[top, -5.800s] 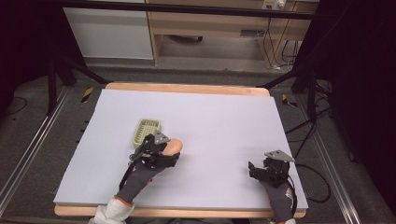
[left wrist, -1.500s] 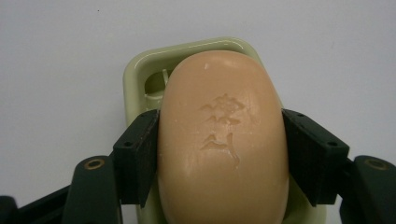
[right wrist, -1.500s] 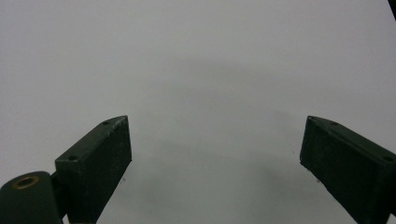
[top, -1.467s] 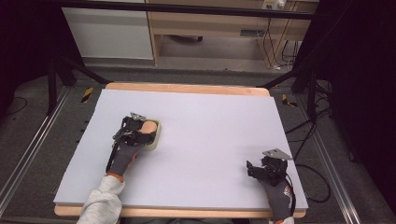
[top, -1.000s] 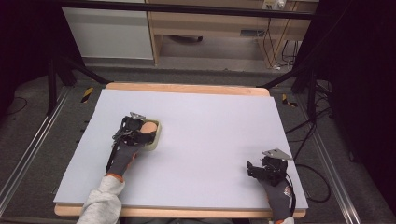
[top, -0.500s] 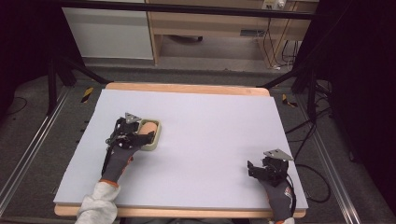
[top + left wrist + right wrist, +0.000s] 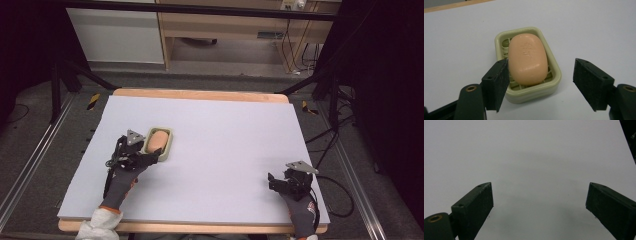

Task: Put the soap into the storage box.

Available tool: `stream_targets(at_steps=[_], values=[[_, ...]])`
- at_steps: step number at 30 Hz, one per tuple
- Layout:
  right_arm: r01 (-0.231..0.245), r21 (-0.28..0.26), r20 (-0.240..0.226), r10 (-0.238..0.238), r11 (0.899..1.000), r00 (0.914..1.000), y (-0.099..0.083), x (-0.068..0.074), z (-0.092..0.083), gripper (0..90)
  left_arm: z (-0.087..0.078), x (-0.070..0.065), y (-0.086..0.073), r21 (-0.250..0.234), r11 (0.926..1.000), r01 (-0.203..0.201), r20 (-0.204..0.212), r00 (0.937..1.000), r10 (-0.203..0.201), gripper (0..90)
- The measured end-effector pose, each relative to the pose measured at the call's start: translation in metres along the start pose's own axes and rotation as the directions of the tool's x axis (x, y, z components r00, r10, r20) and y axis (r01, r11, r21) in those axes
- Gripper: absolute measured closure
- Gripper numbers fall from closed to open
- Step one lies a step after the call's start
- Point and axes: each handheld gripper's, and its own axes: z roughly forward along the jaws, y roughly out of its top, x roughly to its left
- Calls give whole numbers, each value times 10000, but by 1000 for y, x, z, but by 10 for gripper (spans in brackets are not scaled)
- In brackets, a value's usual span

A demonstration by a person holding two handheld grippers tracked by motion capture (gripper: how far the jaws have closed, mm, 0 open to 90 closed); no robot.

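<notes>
Left gripper [image 7: 540, 82] seen nearest in its own view, jaws parted and just been opening, pads clear of any load; nothing gripped. Directly ahead of those jaws: green soap dish [image 7: 554, 86], standing flat on the white table sheet [image 7: 599, 30]; near rim of the dish just beyond the pads, left pad overlapping the dish's near-left corner in the picture, contact there not determinable. In the dish, lying flat on its slatted floor: peach-coloured bar of soap [image 7: 527, 58], long axis running away from the gripper, faint stamped mark on its top face.

From the high view: left gripper [image 7: 150, 156] just on the near-left side of the soap dish [image 7: 169, 148], bar of soap [image 7: 158, 139] inside; gloved left hand [image 7: 122, 182] behind the gripper, white sleeve at the table's near edge.

Right gripper [image 7: 272, 181] well apart from the dish, low near the table's near-right corner; jaws wide apart in its own view [image 7: 539, 202], nothing between them, bare white sheet ahead. Beyond the sheet: wooden table edge [image 7: 200, 94].
</notes>
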Motion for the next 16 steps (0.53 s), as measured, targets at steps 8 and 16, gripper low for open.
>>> stream_targets(at_steps=[8, 16], values=[[-119, -13, 174, 120, 9999, 9998, -1, -3, -1, 69, -10, 3, -22, -11, 10000, 62, -229, 9997, -62, 258], [-198, 29, 196, 197, 9998, 9996, -2, -6, -1, 69, -18, 5, -42, 137, 9998, -137, -426, 9990, 142, 244]])
